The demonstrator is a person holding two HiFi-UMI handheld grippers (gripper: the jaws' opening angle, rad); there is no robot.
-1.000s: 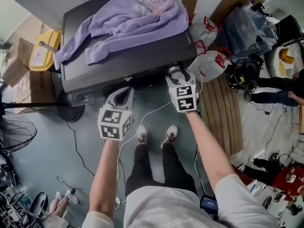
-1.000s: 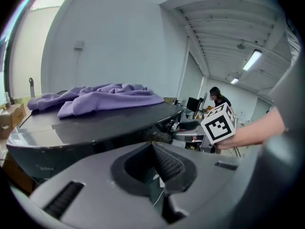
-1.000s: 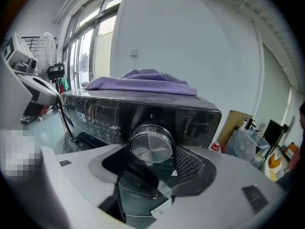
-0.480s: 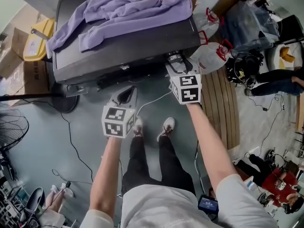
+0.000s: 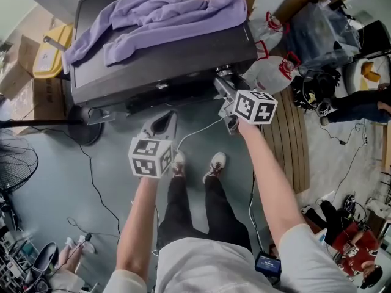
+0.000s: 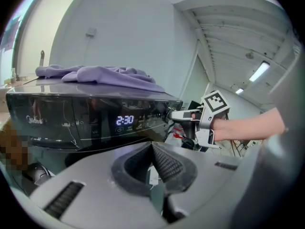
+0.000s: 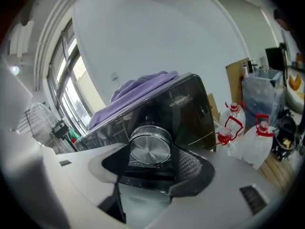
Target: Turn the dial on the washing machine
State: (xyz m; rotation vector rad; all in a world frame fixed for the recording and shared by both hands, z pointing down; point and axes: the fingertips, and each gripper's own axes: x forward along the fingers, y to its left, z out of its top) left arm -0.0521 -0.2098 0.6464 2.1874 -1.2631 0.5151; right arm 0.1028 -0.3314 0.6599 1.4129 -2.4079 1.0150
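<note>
The dark washing machine (image 5: 165, 66) stands ahead of me with a purple hoodie (image 5: 159, 11) spread on its top. Its silver dial (image 7: 150, 146) sits at the right end of the front panel. My right gripper (image 7: 152, 163) is shut on the dial, one jaw on each side of it. In the head view the right gripper (image 5: 224, 85) is rolled over, its marker cube tilted to the right. My left gripper (image 5: 164, 119) hangs below the panel's middle, touching nothing, and in its own view the left gripper (image 6: 157, 168) is shut and empty. The panel display (image 6: 125, 120) reads 2:30.
Two water jugs with red handles (image 5: 269, 72) stand right of the machine beside a wooden slat board (image 5: 290, 139). A yellow container (image 5: 52, 50) and cardboard boxes are on the left, a fan (image 5: 15, 163) lower left. Cables cross the floor near my feet (image 5: 217, 163).
My right gripper has rolled clockwise while shut on the dial; its marker cube now tilts to the right. The left gripper has barely moved.
</note>
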